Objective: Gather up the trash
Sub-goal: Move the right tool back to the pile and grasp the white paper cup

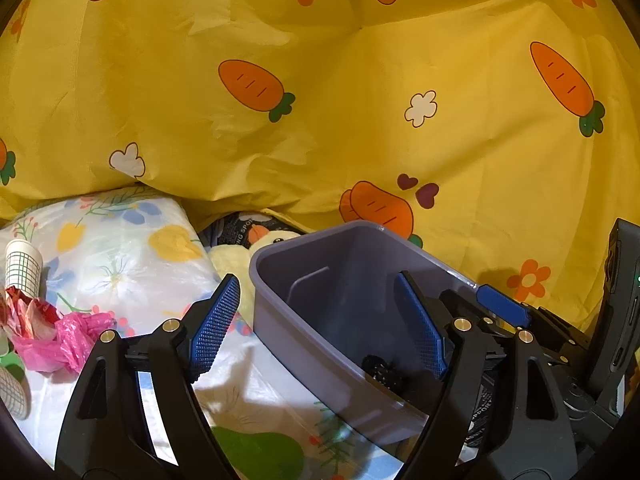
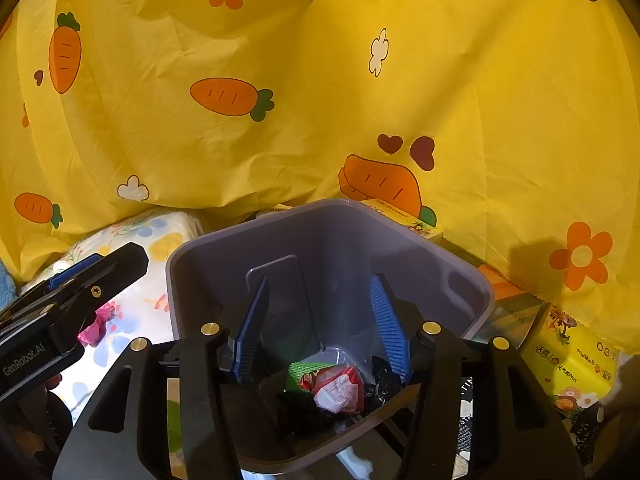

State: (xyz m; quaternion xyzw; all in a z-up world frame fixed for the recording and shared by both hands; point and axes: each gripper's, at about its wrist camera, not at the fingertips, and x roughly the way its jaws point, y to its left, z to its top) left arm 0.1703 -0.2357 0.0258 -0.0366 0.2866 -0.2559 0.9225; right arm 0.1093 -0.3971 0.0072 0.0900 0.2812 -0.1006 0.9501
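A grey plastic bin [image 1: 280, 304] stands on a floral sheet. My left gripper [image 1: 318, 286] is open and straddles the bin's near-left wall, one blue pad outside and one inside. My right gripper [image 2: 320, 284] hangs open over the bin [image 2: 472, 280] with nothing between its pads. At the bin's bottom lie a red-and-white wrapper [image 2: 340, 388], a green packet [image 2: 300, 372] and crumpled black plastic [image 2: 382, 374]. Off to the left on the sheet lie a pink plastic bag [image 1: 60, 340], a red wrapper [image 1: 24, 316] and a checked paper cup [image 1: 22, 266].
A yellow carrot-print cloth [image 1: 360, 100] hangs close behind the bin. A yellow plush duck [image 1: 264, 240] sits between the cloth and the bin. Yellow tissue packs [image 2: 572, 356] are stacked to the right. A second checked cup [image 1: 12, 396] lies at the left edge.
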